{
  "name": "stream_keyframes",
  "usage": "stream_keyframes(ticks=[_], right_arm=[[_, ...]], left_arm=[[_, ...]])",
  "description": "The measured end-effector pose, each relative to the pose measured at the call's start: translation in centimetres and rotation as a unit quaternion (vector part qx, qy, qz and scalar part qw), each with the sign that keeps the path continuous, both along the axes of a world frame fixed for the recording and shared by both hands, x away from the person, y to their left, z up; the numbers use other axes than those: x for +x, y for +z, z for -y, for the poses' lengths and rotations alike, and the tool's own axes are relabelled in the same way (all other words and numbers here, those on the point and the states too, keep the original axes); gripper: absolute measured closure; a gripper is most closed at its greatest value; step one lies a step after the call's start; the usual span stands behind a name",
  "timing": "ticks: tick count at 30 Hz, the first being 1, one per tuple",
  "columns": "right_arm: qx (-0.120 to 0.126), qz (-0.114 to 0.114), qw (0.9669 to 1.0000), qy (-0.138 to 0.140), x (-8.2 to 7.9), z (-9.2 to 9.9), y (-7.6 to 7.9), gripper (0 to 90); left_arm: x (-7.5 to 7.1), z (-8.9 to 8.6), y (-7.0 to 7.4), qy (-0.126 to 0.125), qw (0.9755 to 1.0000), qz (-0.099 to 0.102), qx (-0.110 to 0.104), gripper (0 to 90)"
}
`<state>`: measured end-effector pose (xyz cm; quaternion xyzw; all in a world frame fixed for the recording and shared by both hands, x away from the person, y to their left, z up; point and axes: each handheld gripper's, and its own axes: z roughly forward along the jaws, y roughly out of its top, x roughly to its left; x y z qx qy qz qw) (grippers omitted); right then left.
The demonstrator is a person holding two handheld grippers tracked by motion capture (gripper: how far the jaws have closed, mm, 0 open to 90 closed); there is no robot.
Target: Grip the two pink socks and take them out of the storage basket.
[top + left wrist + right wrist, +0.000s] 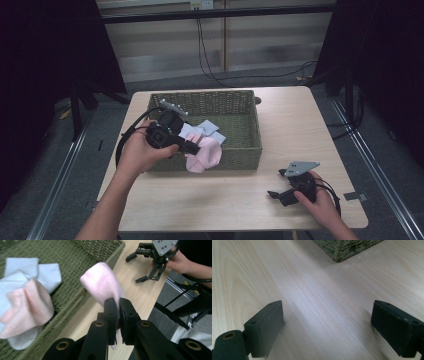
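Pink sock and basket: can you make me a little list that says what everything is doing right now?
pink sock: pinched in the left gripper, hanging over the basket's front wall
left gripper: shut on the pink sock
basket: green woven, sits on the table
other socks: pale blue and pink ones lying in the basket
right gripper: jaws wide open, holds nothing, low over the bare table to the right of the basket
right hand: holds the right gripper near the table's front edge
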<state>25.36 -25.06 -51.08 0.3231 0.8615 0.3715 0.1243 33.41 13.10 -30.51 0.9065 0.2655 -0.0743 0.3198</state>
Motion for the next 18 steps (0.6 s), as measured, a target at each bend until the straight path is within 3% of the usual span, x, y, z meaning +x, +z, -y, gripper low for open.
stream_keyframes(ticks=[3, 9, 11, 13, 18], right_arm=[[0.000, 0.000, 1.0000, 0.000, 0.0, 0.0, 0.0, 10.5], [0.000, 0.000, 1.0000, 0.000, 0.0, 0.0, 0.0, 10.5], [0.000, 0.000, 1.0000, 0.000, 0.0, 0.0, 0.0, 10.5], [0.000, 0.000, 1.0000, 0.000, 0.0, 0.0, 0.0, 10.5], [0.000, 0.000, 1.0000, 0.000, 0.0, 0.0, 0.0, 10.5]], left_arm=[[-0.2, 0.3, -0.8, -0.006, 0.9999, -0.007, 0.005, 84.5], [-0.4, 0.4, -2.7, 0.000, 0.9998, -0.018, -0.007, 82.7], [-0.4, 0.4, -3.0, -0.008, 0.9999, -0.009, 0.002, 77.9], [-0.5, 0.5, -3.4, 0.000, 1.0000, -0.002, 0.001, 75.0], [-0.2, 0.4, -3.6, -0.001, 1.0000, -0.002, 0.007, 66.3]])
